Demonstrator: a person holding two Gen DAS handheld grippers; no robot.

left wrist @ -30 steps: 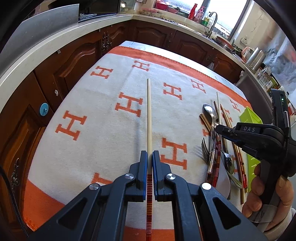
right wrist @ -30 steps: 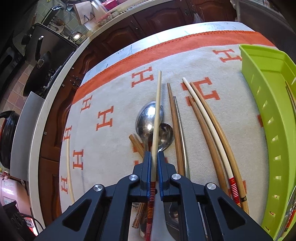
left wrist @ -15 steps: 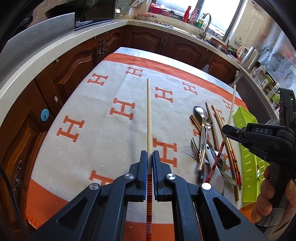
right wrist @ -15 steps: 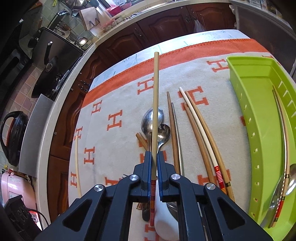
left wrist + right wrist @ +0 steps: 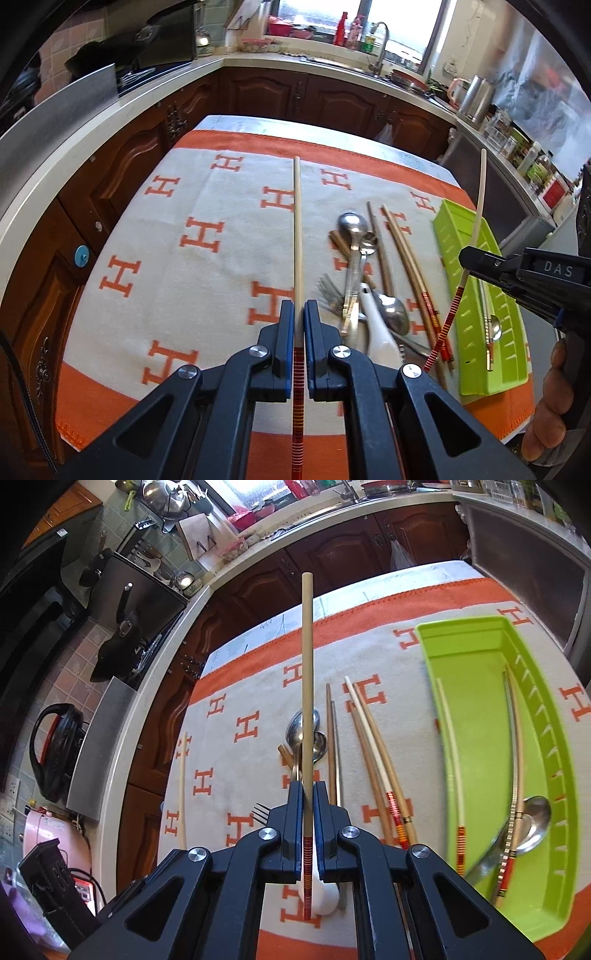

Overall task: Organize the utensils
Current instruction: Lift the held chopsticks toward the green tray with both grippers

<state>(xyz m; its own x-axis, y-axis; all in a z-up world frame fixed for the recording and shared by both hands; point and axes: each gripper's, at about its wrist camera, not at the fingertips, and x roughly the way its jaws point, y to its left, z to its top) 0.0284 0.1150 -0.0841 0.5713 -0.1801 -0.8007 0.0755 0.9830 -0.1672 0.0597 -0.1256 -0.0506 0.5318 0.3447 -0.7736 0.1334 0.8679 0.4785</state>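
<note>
My left gripper (image 5: 299,314) is shut on a pale chopstick (image 5: 297,229) with a red-striped end, held above the blanket. My right gripper (image 5: 307,794) is shut on a matching chopstick (image 5: 307,672), lifted high above the utensil pile; it also shows in the left wrist view (image 5: 474,236) next to the green tray (image 5: 448,236). The green tray (image 5: 476,642) holds chopsticks (image 5: 452,753) and a spoon (image 5: 535,821). Loose spoons (image 5: 352,227), a fork (image 5: 328,291) and several chopsticks (image 5: 373,746) lie on the blanket.
An orange-and-white H-patterned blanket (image 5: 207,236) covers the table. Wooden cabinets (image 5: 266,96) and a counter with a sink stand behind it. A white ceramic spoon (image 5: 376,325) lies in the pile. My left chopstick shows far left in the right wrist view (image 5: 183,782).
Both grippers have risen and pulled back. The right gripper has lifted its chopstick off the pile and moved right towards the green tray.
</note>
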